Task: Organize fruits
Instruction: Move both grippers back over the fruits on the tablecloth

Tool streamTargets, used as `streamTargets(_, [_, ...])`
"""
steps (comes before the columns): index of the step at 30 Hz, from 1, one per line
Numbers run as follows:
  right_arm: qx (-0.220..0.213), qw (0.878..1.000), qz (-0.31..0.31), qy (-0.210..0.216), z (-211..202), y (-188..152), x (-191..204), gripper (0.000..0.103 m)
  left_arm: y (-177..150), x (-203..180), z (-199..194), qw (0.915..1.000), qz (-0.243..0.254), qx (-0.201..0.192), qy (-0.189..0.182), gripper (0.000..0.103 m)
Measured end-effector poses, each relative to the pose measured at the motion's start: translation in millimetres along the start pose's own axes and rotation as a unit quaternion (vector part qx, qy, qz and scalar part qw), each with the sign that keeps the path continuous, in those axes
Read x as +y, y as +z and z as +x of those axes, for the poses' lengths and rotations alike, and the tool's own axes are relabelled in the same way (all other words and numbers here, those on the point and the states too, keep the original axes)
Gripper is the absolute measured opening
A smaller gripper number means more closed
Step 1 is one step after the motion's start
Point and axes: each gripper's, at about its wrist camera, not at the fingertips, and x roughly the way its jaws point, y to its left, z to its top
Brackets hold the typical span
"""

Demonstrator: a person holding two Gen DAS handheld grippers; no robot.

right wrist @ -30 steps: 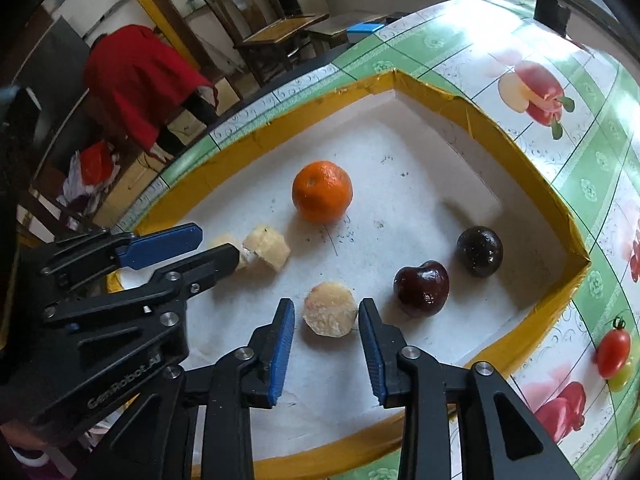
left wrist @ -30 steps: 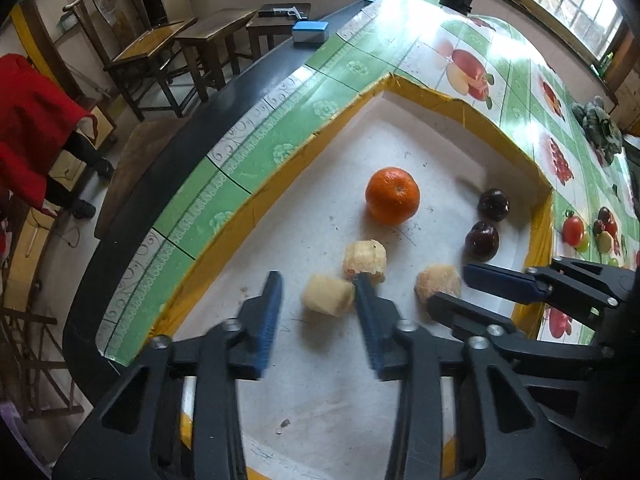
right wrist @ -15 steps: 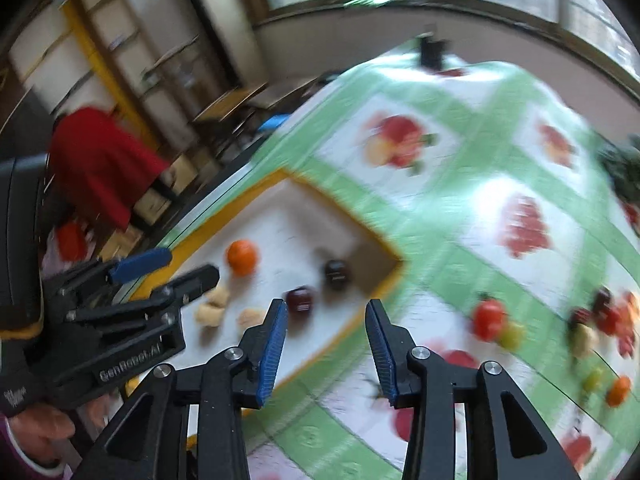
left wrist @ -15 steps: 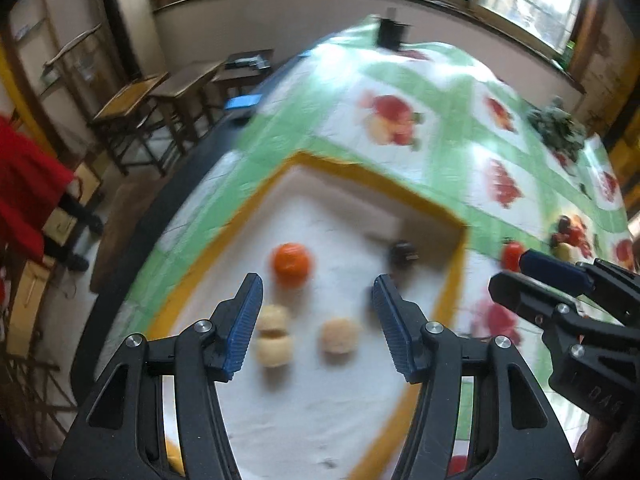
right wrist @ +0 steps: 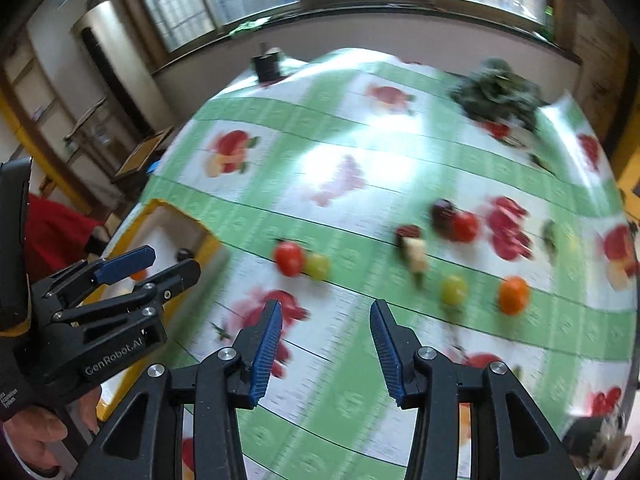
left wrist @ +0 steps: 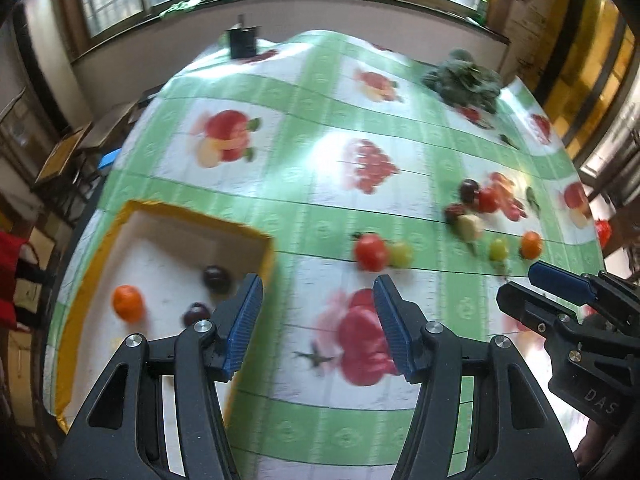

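Both grippers have swung up and away from the yellow-rimmed tray (left wrist: 269,264), which now sits at the left edge of each wrist view instead of filling it. Left gripper (left wrist: 316,322) and right gripper (right wrist: 325,346) each hang over the fruit-print worktop (left wrist: 320,184) with jaws apart and nothing between them; the right jaws have just been opening. An orange (left wrist: 127,303) and two dark plums (left wrist: 216,277) lie in the tray. Loose fruit waits well to the right: a red tomato (right wrist: 289,258) touching a green grape (right wrist: 318,266), further on another orange (right wrist: 513,295). This looks like the return trip for the next piece; each gripper needs to descend astride one fruit and close gently.
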Motion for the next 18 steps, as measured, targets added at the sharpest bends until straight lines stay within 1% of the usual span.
streamTargets(4, [0.003,1.000,0.018,-0.007,-7.0,-8.1,-25.3,0.044,2.4,-21.1,4.6,0.9999,0.016,0.003,-0.004,0.058])
streamTargets(8, [0.007,1.000,0.024,-0.010,-8.9,-13.2,-40.8,0.044,3.2,-31.1,9.9,0.9998,0.019,0.007,-0.007,0.058])
streamTargets(10, [0.008,1.000,0.023,-0.009,-8.2,-14.8,-44.8,0.044,2.8,-32.3,14.8,0.9997,0.017,0.015,-0.014,0.058])
streamTargets(14, [0.014,1.000,0.027,0.000,-2.9,-17.6,-51.9,0.044,1.1,-25.1,30.0,0.9983,-0.002,0.039,-0.044,0.058])
streamTargets(18, [0.021,0.999,0.025,0.007,3.4,-20.5,-55.6,0.044,2.6,-22.3,42.7,0.9971,-0.007,0.049,-0.058,0.058])
